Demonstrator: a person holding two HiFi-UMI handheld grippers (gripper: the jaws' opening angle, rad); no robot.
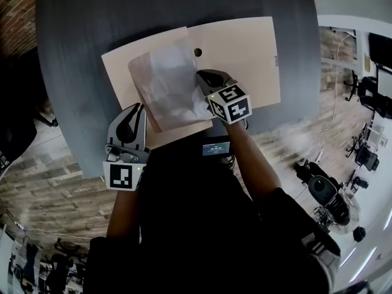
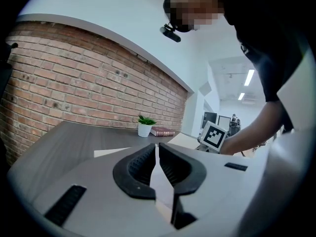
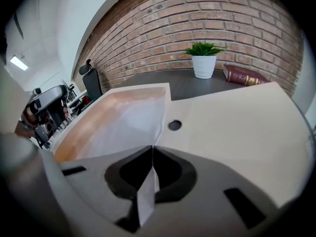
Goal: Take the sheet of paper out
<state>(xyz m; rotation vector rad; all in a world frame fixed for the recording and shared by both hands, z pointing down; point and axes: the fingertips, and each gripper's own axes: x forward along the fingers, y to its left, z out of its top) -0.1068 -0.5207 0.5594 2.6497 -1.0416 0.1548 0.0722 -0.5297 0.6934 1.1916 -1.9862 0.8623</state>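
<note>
Quick update from my end. There's a tan folder (image 1: 245,54) lying open on the dark grey tabletop (image 1: 73,54), and the sheet of paper (image 1: 168,84) sits tilted across its left half, a bit crumpled and see-through, with its far corner just short of the small round hole in the folder

My right claw (image 3: 152,149) is closed tight on the paper. In the right gripper view the white edge runs straight up between the two black pads and carries on out onto the folder's orange-ish left flap. From the head view it's the sheet's near right corner that I've got pinched, and the claw is angled down at it

My left claw (image 2: 157,149) is closed too, with a thin pale edge sandwiched between the pads. It looks like the near left part of the folder, right by the paper's lower left corner, though I can't swear it isn't catching the sheet as well. That claw is pointing nearly level across the tabletop

Further back there's a small potted plant (image 3: 204,58) with a dark red book (image 3: 244,74) just beside it, both near the brick wall (image 3: 222,19) and well apart from the folder
</note>
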